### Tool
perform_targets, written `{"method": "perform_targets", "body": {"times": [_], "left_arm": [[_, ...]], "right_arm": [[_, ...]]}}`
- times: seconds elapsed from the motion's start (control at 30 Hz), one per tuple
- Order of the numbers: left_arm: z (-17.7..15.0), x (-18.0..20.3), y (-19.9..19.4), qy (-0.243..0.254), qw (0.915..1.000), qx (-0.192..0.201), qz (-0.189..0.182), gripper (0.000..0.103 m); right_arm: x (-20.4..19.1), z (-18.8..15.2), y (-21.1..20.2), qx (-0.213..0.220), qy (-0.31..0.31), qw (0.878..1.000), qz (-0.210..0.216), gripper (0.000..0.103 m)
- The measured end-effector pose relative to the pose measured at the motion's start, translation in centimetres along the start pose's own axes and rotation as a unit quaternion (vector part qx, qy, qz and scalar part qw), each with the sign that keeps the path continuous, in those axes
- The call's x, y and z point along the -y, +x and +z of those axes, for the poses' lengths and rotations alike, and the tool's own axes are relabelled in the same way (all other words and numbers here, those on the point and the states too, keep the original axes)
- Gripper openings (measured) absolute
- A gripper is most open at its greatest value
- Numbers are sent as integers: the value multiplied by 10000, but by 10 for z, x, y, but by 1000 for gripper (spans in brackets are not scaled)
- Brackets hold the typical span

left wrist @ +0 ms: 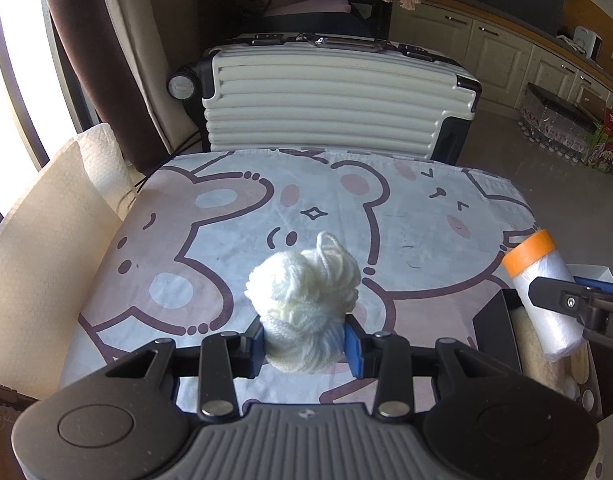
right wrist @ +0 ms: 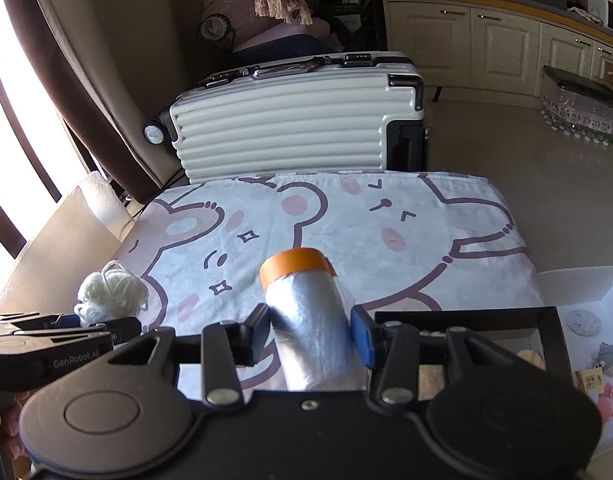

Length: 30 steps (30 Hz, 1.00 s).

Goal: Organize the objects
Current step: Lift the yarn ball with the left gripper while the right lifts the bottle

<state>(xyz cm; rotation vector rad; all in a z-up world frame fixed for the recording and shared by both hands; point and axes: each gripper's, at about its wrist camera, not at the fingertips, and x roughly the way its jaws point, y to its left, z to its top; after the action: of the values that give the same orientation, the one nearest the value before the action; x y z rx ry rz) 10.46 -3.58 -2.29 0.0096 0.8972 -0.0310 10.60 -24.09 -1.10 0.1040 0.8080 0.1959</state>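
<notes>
My left gripper [left wrist: 304, 342] is shut on a ball of white yarn [left wrist: 304, 296] and holds it above the table's bear-print cloth [left wrist: 226, 200]. The yarn also shows in the right wrist view [right wrist: 108, 294], at the left. My right gripper [right wrist: 312, 334] is shut on a roll of clear plastic film with an orange tape end [right wrist: 310, 320], which points away from me. In the left wrist view this roll [left wrist: 542, 288] is at the right edge, over a black box [left wrist: 496, 324].
A white ribbed suitcase [left wrist: 326, 108] stands behind the table. A paper towel roll [left wrist: 102, 156] and a foam sheet [left wrist: 38, 260] are at the left. At the right, a black box [right wrist: 546, 320] and a white box with small items [right wrist: 598, 332]. Cabinets [right wrist: 486, 40] and packed bottles [right wrist: 578, 112] at the back right.
</notes>
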Motion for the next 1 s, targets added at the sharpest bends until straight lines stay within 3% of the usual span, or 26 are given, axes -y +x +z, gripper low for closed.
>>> {"method": "perform_targets", "body": {"times": [1.0], "left_arm": [[2,118,15,682,9934,32,-921,40]], "right_arm": [[111,-17,-31,102,825,9939,-720,45]]}}
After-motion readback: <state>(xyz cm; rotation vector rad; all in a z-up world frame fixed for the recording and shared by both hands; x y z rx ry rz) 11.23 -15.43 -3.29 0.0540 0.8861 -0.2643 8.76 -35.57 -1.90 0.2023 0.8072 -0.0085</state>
